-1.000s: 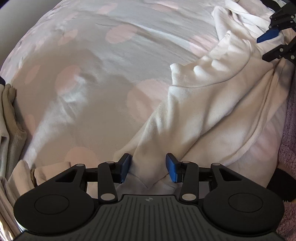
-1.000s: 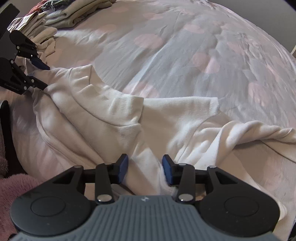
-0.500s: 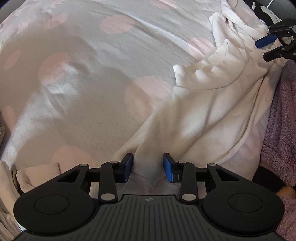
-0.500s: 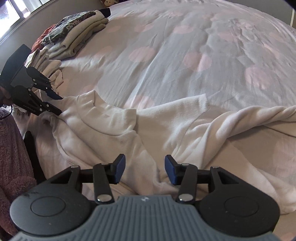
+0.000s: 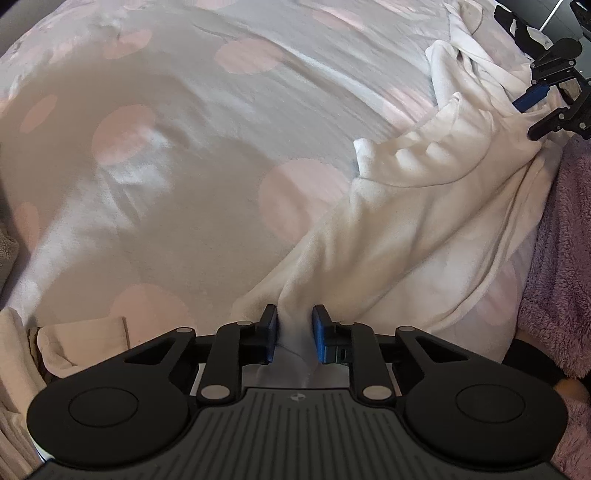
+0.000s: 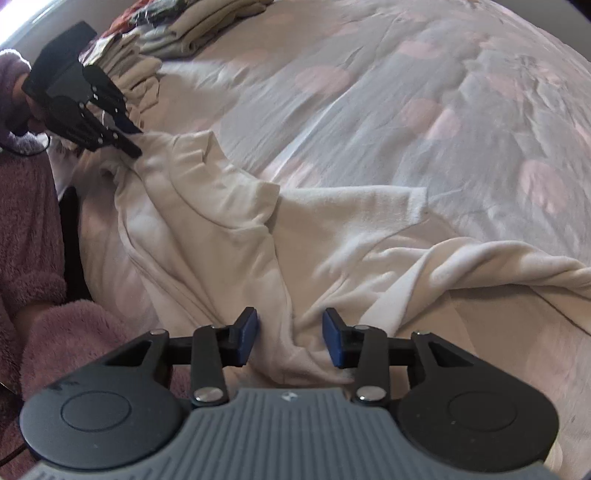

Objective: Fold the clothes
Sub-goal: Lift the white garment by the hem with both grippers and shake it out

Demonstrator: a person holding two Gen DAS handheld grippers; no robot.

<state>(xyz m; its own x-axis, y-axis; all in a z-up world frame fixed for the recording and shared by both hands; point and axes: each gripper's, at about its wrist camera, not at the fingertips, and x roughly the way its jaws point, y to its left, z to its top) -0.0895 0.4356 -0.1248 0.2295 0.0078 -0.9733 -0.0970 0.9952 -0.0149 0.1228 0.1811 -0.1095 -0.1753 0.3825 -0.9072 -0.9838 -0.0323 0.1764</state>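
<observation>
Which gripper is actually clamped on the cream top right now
The left gripper: its blue pads pinch a bunched fold of the cream top. The right gripper has its pads spread wide, with the fabric lying loose between them.

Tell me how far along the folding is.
Done: folded clothes stacked at the far bed edge. In hand: the cream top lies crumpled; left hand-held gripper pinches one end, right hand-held gripper straddles another, open. Left: every fold.

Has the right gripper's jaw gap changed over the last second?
Yes. In its own wrist view the right gripper now stands wider than before, its pads apart from the cream garment fold between them, while the left gripper stays pinched on cloth.
</observation>
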